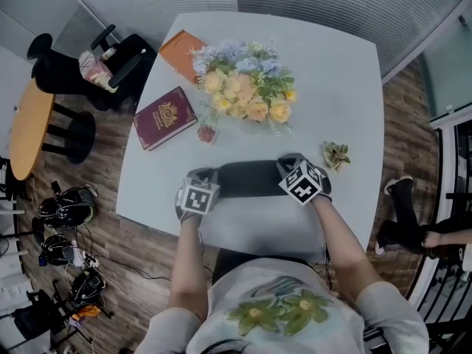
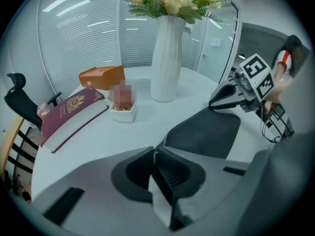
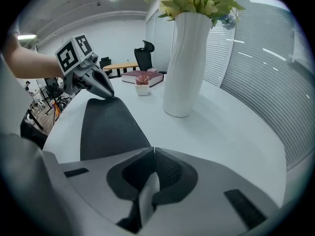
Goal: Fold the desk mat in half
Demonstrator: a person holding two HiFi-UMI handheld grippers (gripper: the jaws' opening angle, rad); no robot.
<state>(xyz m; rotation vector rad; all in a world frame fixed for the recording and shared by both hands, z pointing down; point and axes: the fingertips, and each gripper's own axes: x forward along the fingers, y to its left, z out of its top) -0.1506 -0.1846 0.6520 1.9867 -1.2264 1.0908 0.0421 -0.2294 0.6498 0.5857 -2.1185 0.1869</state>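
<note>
The desk mat lies at the near edge of the white table, light grey on top. Its near part is lifted and turned over away from me, so the dark underside shows as a band. My left gripper is shut on the mat's left corner, a thin pale edge pinched between its jaws. My right gripper is shut on the right corner. The dark underside stretches between them. Each gripper view shows the other gripper at the mat's far corner.
A white vase of flowers stands just beyond the mat. A maroon book, an orange book and a small potted plant lie at the left. A small sprig sits at the right.
</note>
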